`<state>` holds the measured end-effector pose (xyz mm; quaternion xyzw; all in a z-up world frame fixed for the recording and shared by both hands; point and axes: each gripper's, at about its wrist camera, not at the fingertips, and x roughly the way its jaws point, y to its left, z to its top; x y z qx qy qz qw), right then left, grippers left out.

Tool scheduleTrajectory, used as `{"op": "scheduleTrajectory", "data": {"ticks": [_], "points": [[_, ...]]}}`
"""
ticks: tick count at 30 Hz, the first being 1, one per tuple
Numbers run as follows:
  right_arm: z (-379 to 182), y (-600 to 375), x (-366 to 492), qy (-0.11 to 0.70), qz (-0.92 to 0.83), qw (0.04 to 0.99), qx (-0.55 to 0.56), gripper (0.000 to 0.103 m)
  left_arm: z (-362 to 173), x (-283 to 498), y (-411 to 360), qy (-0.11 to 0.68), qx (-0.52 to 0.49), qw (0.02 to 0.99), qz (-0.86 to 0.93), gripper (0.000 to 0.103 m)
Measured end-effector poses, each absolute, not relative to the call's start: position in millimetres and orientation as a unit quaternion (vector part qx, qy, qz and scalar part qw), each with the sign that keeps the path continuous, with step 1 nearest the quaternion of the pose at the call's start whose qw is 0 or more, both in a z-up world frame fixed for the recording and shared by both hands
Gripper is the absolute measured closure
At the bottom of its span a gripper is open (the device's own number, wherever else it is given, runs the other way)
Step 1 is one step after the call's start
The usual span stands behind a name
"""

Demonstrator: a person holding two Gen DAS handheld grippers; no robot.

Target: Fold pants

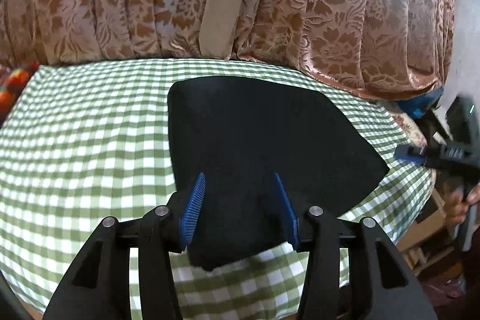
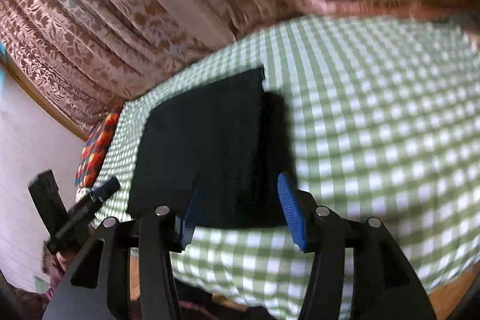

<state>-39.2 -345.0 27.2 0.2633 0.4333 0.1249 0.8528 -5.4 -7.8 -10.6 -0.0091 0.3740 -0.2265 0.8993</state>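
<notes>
No legible text, label or number anywhere (both views checked)

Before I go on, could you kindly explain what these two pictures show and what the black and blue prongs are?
A person holds a two-finger gripper in each hand; each carries a camera looking along its blue fingers. One picture is from the left gripper, the other from the right gripper. Dark folded pants lie on a green checked cloth, with a patterned curtain behind. Both grippers stand open above the pants' near edge, gripping nothing. The right gripper also shows at the left picture's edge.
</notes>
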Motion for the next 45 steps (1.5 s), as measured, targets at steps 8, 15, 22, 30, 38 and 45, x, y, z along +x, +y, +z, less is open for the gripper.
{"op": "scheduleTrajectory", "data": {"ticks": [8,15,22,30,38,45], "points": [[9,-293,22,0.454,0.127,0.853,0.223,0.043,-25,-2,-28,0.386,0.035,0.898,-0.207,0.057],[-32,-299,22,0.466,0.110,0.849,0.226,0.043,-36,-3,-32,0.397,0.039,0.893,-0.209,0.057],[-44,-297,17,0.451,0.111,0.862,0.202,0.044,-40,-3,-36,0.397,0.042,0.893,-0.207,0.056],[-54,-318,9,0.431,0.120,0.857,0.257,0.054,-43,-8,-35,0.391,0.037,0.897,-0.204,0.054],[-46,-320,5,0.437,0.114,0.852,0.264,0.056,-35,-8,-5,0.389,-0.057,0.893,-0.221,0.044],[-20,-330,-10,0.427,0.102,0.861,0.257,0.039,-29,17,53,0.391,-0.139,0.892,-0.181,0.044]]}}
